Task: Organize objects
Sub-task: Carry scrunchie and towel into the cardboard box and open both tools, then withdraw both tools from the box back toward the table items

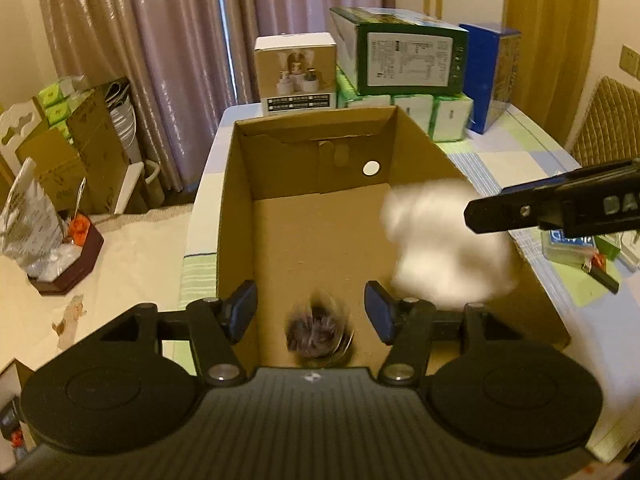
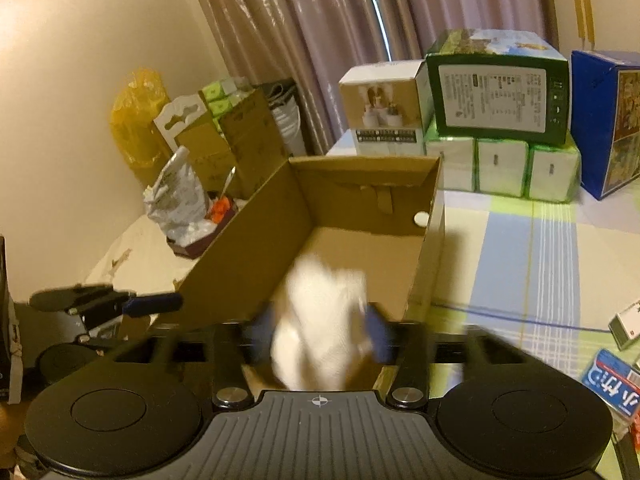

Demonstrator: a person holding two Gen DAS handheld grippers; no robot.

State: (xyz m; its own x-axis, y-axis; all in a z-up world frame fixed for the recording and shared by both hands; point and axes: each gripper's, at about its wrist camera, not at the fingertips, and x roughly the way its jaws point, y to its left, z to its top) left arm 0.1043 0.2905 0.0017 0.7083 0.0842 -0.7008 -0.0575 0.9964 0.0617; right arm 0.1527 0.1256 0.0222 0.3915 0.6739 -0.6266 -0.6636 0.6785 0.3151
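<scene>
Open cardboard box (image 1: 320,240) sits on the bench (image 1: 532,168), which has a checked cloth; long axis runs away from both cameras.

Left claw (image 1: 310,312) hangs over the near end of the box, pads spread wide, gripping nothing. Below the gap, on the box floor near the front wall, a dark round blurred object (image 1: 318,334); its identity cannot be told.

Right claw (image 2: 318,332) is above the box's near right part. A white soft lump (image 2: 320,320), heavily blurred, lies between its blue pads (image 2: 378,334). Whether the pads press on it or stand free cannot be told. In the left view the same lump (image 1: 444,240) shows at the box's right wall, just beside the right claw's black finger (image 1: 520,210).

Behind the box: a small white carton (image 1: 296,74), a green carton (image 1: 400,54) stacked on tissue packs (image 1: 404,106), and a blue carton (image 1: 490,76). Small packets (image 2: 612,376) lie on the bench to the right.
</scene>
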